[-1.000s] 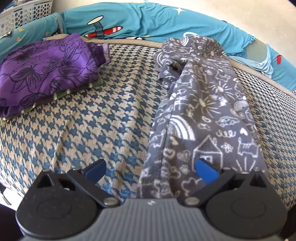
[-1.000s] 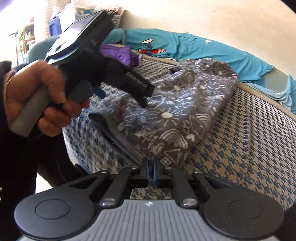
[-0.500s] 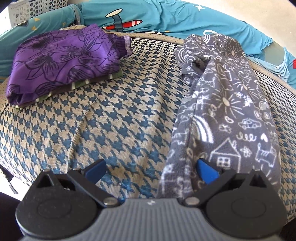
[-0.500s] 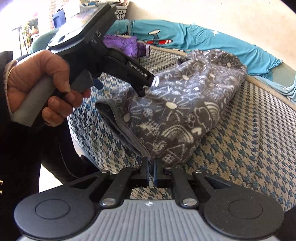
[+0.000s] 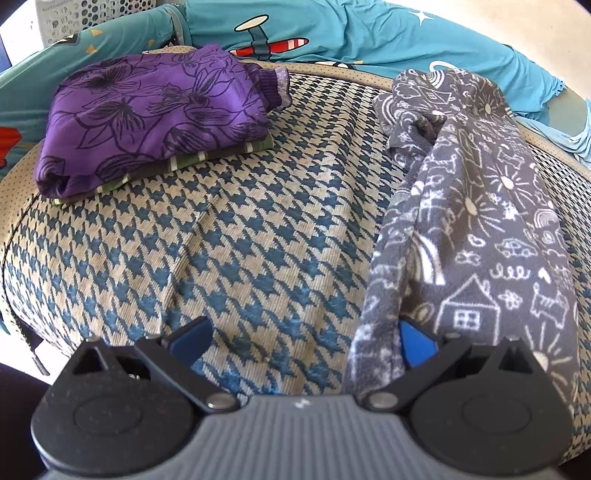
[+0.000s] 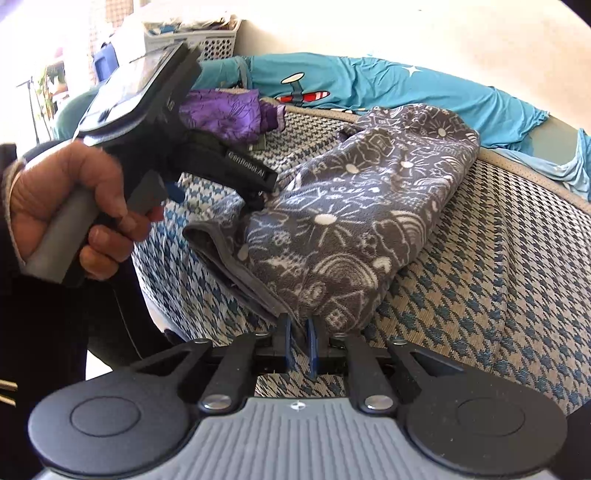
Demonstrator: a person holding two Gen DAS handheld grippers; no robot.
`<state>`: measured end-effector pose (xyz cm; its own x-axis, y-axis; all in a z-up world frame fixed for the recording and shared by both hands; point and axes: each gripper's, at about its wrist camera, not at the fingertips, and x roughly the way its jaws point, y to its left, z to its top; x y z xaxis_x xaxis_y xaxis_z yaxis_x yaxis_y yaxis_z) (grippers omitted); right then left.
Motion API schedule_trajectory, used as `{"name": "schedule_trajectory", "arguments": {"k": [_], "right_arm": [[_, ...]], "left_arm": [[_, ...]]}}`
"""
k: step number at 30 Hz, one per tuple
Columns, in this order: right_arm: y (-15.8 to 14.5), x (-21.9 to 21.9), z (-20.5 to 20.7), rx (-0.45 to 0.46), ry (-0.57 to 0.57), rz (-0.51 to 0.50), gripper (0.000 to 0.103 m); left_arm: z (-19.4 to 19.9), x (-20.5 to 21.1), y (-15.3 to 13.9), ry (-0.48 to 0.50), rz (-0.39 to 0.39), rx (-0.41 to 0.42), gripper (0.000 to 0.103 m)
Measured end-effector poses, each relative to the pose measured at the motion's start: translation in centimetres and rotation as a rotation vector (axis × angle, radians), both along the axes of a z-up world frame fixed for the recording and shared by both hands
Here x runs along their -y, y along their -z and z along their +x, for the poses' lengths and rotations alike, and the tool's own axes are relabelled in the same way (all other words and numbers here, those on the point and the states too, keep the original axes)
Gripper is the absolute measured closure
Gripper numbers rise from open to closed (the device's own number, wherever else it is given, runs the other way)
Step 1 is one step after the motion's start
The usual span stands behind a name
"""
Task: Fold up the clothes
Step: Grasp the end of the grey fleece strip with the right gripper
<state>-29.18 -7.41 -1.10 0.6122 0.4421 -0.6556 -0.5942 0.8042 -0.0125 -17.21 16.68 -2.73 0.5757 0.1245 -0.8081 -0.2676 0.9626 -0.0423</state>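
A grey fleece garment [image 5: 480, 221] printed with white doodles lies folded lengthwise on the houndstooth cushion [image 5: 240, 240]. My left gripper [image 5: 301, 332] is open. Its right finger [image 5: 417, 343] is tucked under the garment's near left edge, and its left finger rests over bare cushion. In the right wrist view a hand [image 6: 74, 199] holds that left gripper [image 6: 258, 195] at the grey garment's [image 6: 351, 221] left side. My right gripper [image 6: 298, 332] sits at the garment's near hem corner. Its jaws stand a narrow slit apart, with cushion showing through the gap.
A folded purple floral garment [image 5: 147, 118] tops a striped one at the cushion's far left. A teal cloth with an airplane print [image 5: 332, 33] drapes along the back. A white laundry basket [image 5: 92, 18] stands behind. The cushion edge [image 6: 155, 280] drops off at the left.
The left gripper moved forward and lower, with its right finger now under the grey garment's edge. The right gripper's jaws, shut on the hem a second ago, have parted slightly.
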Motion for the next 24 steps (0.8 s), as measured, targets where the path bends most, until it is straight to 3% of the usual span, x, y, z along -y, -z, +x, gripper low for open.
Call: {"name": "schedule_trajectory", "arguments": {"k": [9, 19, 24], "right_arm": [[-0.9, 1.3, 0.8, 0.009, 0.076, 0.122, 0.092], [-0.1, 0.7, 1.6, -0.026, 0.111, 0.118, 0.086], [0.4, 0.0, 1.7, -0.032, 0.096, 0.093, 0.076]], "left_arm": [[-0.3, 0.6, -0.6, 0.002, 0.013, 0.01, 0.0], [-0.5, 1.7, -2.1, 0.025, 0.033, 0.064, 0.0], [-0.5, 2.4, -2.0, 0.054, 0.042, 0.052, 0.0]]}}
